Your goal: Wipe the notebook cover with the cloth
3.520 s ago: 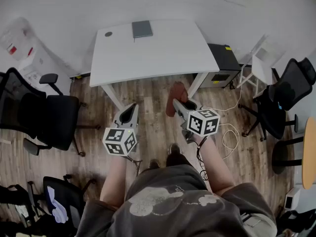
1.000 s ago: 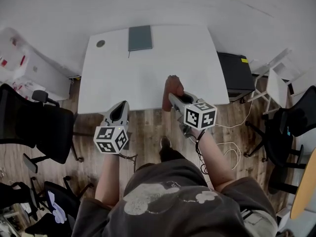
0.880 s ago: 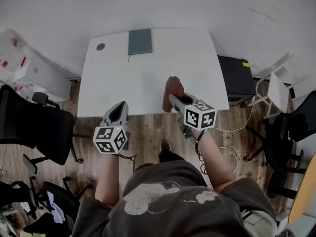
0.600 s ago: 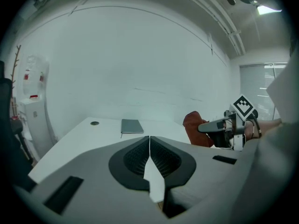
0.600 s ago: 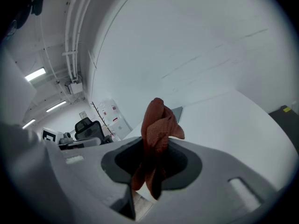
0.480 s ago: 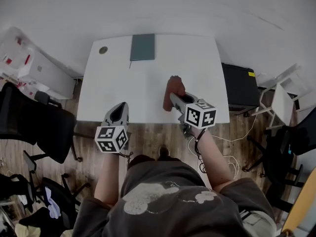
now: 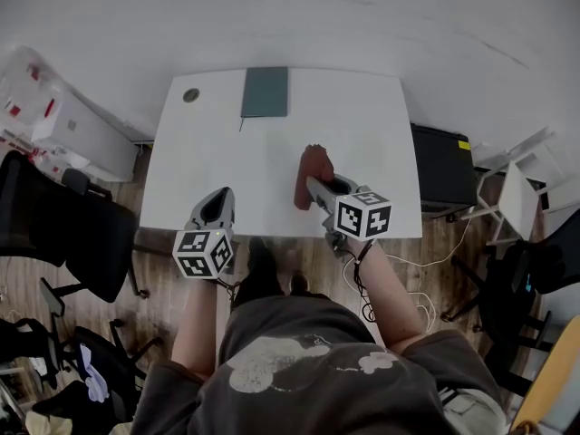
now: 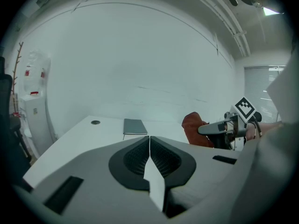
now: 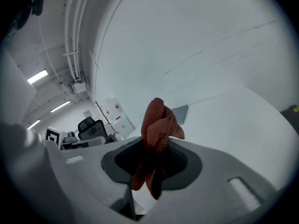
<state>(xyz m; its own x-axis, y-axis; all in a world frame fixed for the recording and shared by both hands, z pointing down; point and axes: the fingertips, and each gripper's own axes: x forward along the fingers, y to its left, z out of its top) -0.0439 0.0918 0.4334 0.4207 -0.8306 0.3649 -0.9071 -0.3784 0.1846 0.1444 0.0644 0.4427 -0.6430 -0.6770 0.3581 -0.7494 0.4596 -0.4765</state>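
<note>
The jaws of your right gripper clamp the bunched rust-red cloth, with the flat grey-green notebook well ahead of them on the white worktop. The jaws of your left gripper sit together, empty. Wiped unbraced, the notebook could skid away from the jaws and off the worktop.

A white desk is standing against a pale wall on a wood-plank floor. A black chair is sitting at its left, a black box beside its right end. Ceiling strip lights are glowing; blinds are covering a window.
</note>
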